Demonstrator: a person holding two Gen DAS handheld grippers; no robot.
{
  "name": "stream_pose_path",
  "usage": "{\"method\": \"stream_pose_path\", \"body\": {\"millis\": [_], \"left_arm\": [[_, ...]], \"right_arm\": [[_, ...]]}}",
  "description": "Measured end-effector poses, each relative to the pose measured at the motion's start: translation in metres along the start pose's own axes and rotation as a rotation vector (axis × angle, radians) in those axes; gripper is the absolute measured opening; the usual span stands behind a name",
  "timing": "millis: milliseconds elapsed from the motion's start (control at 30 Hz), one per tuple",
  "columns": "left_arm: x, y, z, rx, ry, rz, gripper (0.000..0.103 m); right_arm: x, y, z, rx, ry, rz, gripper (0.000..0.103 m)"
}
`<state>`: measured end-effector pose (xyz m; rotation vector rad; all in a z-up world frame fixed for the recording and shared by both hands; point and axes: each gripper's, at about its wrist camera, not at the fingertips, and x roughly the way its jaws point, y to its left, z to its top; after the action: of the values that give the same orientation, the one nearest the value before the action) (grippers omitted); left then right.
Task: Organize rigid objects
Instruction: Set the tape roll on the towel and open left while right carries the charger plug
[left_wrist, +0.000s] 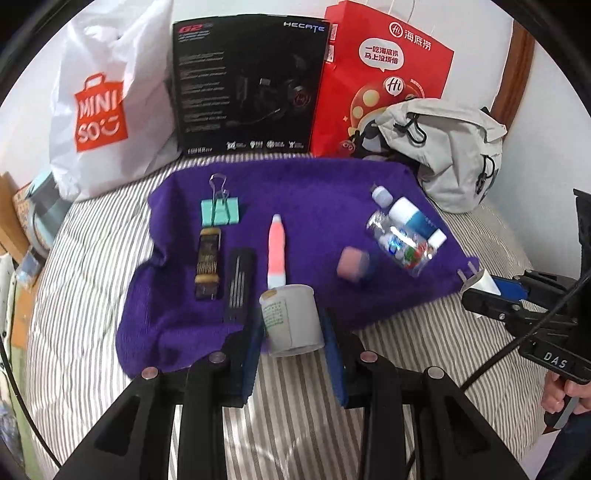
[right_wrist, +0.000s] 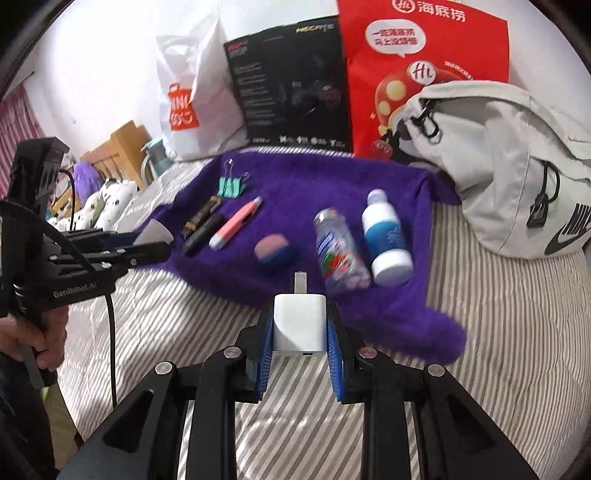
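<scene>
A purple towel lies on the striped bed with small items on it: a teal binder clip, a gold-black case, a black lead box, a pink pen, a pink-blue eraser, a clear bottle and a white-blue bottle. My left gripper is shut on a grey-white cup over the towel's near edge. My right gripper is shut on a white charger plug, just short of the towel.
Against the back wall stand a white Miniso bag, a black headset box and a red paper bag. A grey Nike backpack lies at the right. Striped bedding surrounds the towel. A wooden chair stands left.
</scene>
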<state>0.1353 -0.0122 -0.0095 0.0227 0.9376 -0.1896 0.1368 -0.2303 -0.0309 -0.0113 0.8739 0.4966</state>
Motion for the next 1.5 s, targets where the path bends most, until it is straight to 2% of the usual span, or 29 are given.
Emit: {"method": "stream_pose_path", "body": {"millis": [467, 767, 1167, 1500], "left_arm": [[0.04, 0.0, 0.04, 0.012, 0.016, -0.035, 0.031], [0.075, -0.002, 0.052, 0.019, 0.055, -0.073, 0.031], [0.116, -0.023, 0.068, 0.087, 0.099, -0.08, 0.031], [0.121, -0.027, 0.068, 0.125, 0.092, -0.054, 0.031]], "right_arm": [[0.013, -0.014, 0.038, -0.009, -0.019, -0.022, 0.026], [0.029, -0.023, 0.042, 0.005, -0.004, -0.012, 0.026], [0.034, -0.033, 0.041, 0.022, 0.003, -0.01, 0.026], [0.033, -0.037, 0.034, 0.048, -0.006, 0.011, 0.026]]}}
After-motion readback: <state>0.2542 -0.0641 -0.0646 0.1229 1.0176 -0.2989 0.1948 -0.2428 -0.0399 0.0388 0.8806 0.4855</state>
